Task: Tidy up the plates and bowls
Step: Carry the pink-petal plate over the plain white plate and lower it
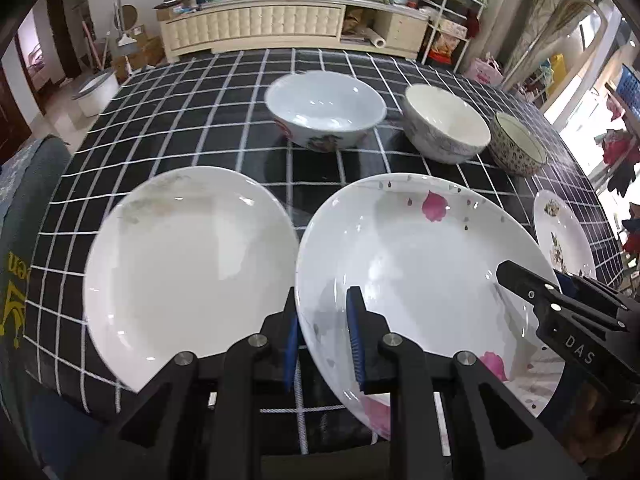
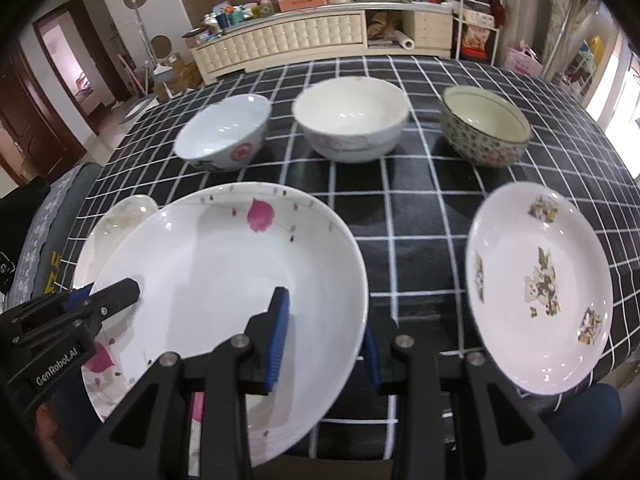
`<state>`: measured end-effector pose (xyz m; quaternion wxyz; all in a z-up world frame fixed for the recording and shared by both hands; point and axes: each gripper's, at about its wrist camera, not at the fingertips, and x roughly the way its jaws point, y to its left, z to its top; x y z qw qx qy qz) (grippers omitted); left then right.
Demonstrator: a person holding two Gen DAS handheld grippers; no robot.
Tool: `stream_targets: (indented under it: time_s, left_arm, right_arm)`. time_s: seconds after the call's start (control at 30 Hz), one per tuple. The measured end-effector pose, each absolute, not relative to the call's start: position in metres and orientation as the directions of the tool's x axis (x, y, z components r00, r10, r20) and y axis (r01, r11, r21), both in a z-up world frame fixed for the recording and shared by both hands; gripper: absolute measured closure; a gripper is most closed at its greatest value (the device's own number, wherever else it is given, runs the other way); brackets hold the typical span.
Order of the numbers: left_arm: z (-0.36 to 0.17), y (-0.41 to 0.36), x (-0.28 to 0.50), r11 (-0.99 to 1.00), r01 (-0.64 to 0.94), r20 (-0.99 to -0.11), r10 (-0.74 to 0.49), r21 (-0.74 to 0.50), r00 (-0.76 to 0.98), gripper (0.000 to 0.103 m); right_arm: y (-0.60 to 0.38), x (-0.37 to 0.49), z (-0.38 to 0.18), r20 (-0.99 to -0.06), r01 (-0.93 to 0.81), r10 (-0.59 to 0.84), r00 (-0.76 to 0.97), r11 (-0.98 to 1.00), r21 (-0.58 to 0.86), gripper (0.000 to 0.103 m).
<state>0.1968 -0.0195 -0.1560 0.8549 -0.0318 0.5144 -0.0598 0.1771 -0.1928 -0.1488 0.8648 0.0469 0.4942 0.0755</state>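
Item: pink-flower plate [image 1: 420, 264], largest of three, near middle of checked table [image 1: 192, 120].
Held by: left gripper [image 1: 322, 336] clamped on near-left rim, one pad [image 1: 354, 336] inside the dish, the other under the rim; right gripper [image 2: 326, 340] clamped on near-right rim likewise, blue pad [image 2: 280, 336] on the inner face.
Attitude: appears lifted and tilted, far edge overlapping the plain plate in the right wrist view; contact with the cloth cannot be told.

Neighbours:
- Plain plate [image 1: 188, 268], just left, flat on the cloth, faint marks on far rim.
- Sprig plate [image 2: 540, 292], smaller, well to the right, near edge over the table's edge.
- Far row, left to right: blue-white bowl [image 1: 324, 116], white bowl [image 1: 446, 124], patterned bowl [image 1: 518, 144], all upright, none nested.

Step in hand, judged: two-handed carry of the flower plate toward a stack; no stacking done as yet, bowls untouched.

Next move, judged: either set down as base, or centred over the plain plate to the left and lowered level. Calls for both grips held equal so as not to tip, rim kept clear of the plain plate's edge until over centre, lower pads drawn out sideways after release. Smaller sprig plate best on top thereafter.
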Motion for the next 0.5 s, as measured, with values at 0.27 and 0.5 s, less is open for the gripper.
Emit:
stream_targets:
  time_s: [0.27,0.5]
  left_arm:
    - [-0.14,0.015,0.187,0.994,0.013,-0.859,-0.104,-0.113,0.501,0.084]
    - [-0.14,0.053,0.178,0.994,-0.041,-0.859,-0.071,-0.106,0.507,0.084]
  right_arm:
    - [-0.158,0.183,-0.139,-0.836,-0.14,0.204,0.509,0.978,0.153,0.065]
    - [-0.119,0.187,-0.14,-0.836,-0.201,0.224,0.501,0.97,0.14,0.065]
